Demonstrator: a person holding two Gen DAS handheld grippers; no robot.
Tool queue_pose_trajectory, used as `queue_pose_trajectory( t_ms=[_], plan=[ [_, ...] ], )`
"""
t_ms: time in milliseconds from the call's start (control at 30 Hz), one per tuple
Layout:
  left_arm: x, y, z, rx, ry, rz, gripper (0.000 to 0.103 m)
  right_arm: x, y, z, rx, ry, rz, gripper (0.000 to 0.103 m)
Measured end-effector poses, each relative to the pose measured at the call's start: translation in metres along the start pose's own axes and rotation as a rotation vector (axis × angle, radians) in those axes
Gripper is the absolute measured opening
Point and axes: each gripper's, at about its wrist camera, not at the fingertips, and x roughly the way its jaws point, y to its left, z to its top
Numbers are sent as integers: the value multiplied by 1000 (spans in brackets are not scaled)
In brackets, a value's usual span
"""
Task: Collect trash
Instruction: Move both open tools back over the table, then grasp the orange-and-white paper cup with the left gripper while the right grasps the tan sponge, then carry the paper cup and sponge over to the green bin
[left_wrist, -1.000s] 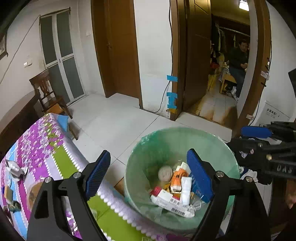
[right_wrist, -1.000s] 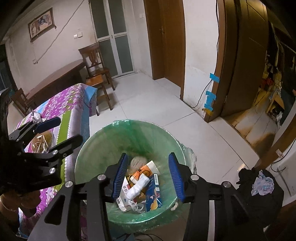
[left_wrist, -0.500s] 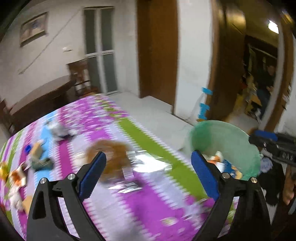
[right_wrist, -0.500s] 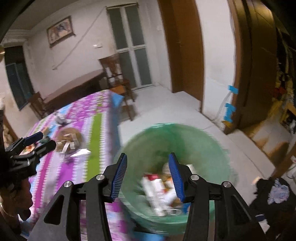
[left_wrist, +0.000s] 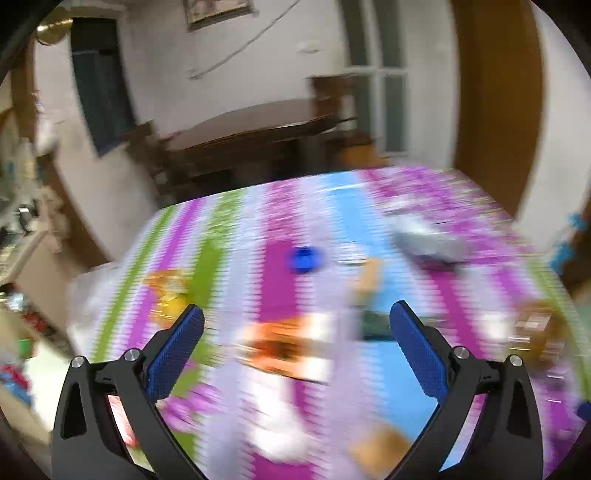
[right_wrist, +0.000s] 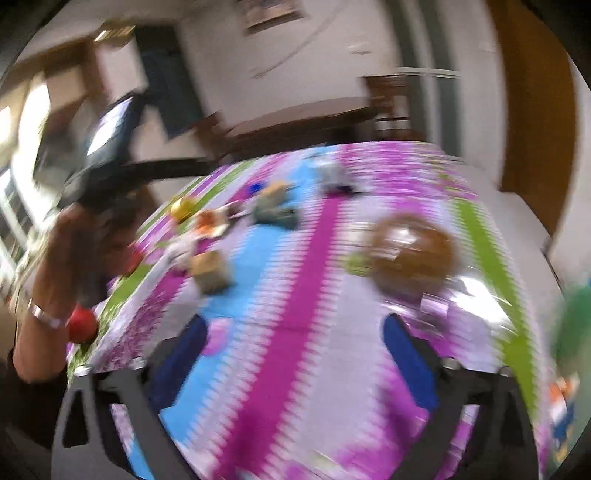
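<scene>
Both tools have swung off the green bin and back over the surface, so the views that looked down into the bin a second ago now show the striped purple, blue and green tablecloth (left_wrist: 280, 266) instead. Everything's smeared with motion blur, so take the details loosely.

Left tool (left_wrist: 295, 339): jaws spread wide and opening, nothing between the blue pads. Right under it there's an orange-and-white wrapper-ish thing (left_wrist: 284, 343), can't say exactly what. A bit further out is a small blue cap (left_wrist: 303, 259), a yellow-orange crumpled bit (left_wrist: 168, 291) off to the left, and a grey flattish piece (left_wrist: 428, 243) to the right.

Right tool (right_wrist: 295, 343): jaws also opening, from a much narrower gap a second ago, and empty too, only cloth showing between them. Beyond it, up and to the right, is a brown roundish lump (right_wrist: 410, 254) with shiny clear plastic next to it. More small scraps sit further up the cloth. The person's hand (right_wrist: 70, 251) with the other tool shows at the left edge, and a sliver of the green bin (right_wrist: 572, 325) is at the far right edge.

My read: one drop-off is done and both tools are empty for the next pickup. Plenty of trash is left on the surface, so the job's nowhere near finished. The orange-and-white piece looks like the left's nearest target.
</scene>
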Motion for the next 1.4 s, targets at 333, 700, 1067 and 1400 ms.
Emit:
queue_pose_trajectory(
  t_ms=[333, 700, 1067, 1400],
  plan=[
    [70, 18, -14, -12, 136, -117, 97, 95, 78, 28, -145, 146, 45, 98],
    [102, 25, -26, -28, 230, -98, 88, 136, 86, 40, -161, 194, -16, 64],
    [63, 35, -9, -31, 89, -60, 87, 111, 79, 31, -87, 116, 38, 44],
    [-38, 5, -1, -17, -162, -139, 87, 31, 43, 21, 19, -22, 11, 44]
  ],
)
